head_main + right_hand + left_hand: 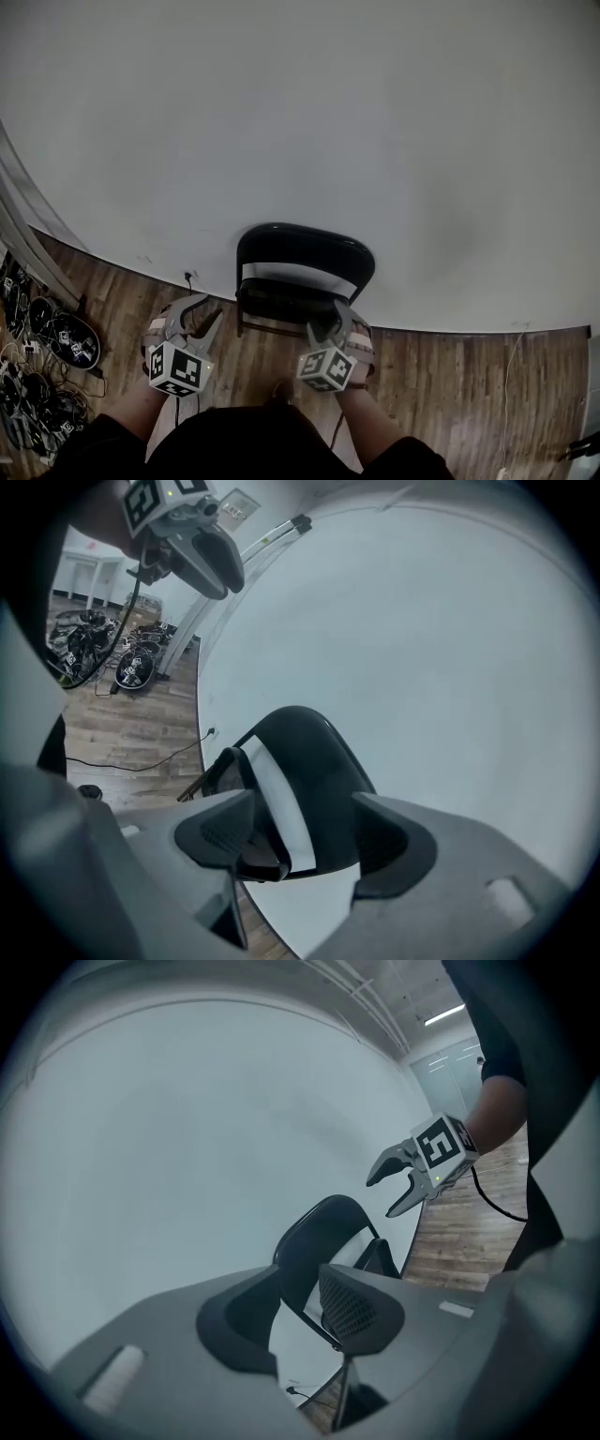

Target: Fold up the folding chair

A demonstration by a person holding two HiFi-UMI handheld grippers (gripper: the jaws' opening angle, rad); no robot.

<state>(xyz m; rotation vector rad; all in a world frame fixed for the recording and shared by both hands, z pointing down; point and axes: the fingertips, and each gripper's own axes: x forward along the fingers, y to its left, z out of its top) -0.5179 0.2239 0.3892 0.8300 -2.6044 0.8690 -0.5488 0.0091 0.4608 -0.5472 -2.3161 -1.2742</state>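
Against the wall [300, 112] the chair [302, 272] stands unfolded, so you hold the left tool [212, 307] and right tool [329, 319] part-open and empty, aimed at its back.

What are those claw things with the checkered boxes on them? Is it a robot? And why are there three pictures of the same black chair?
It is not a robot. A person holds a claw tool in each hand: the left gripper and the right gripper. The patterned cubes are part of those tools.

The head view comes from a camera on the person's head, looking down. The two gripper views come from small cameras riding on each gripper, looking out between its two jaws. That is why the black folding chair shows up three times.

The chair stands unfolded on the wooden floor, against a white wall. A heap of cables and gear lies on the floor at the left.

Both grippers have their jaws apart and hold nothing. Neither touches the chair.
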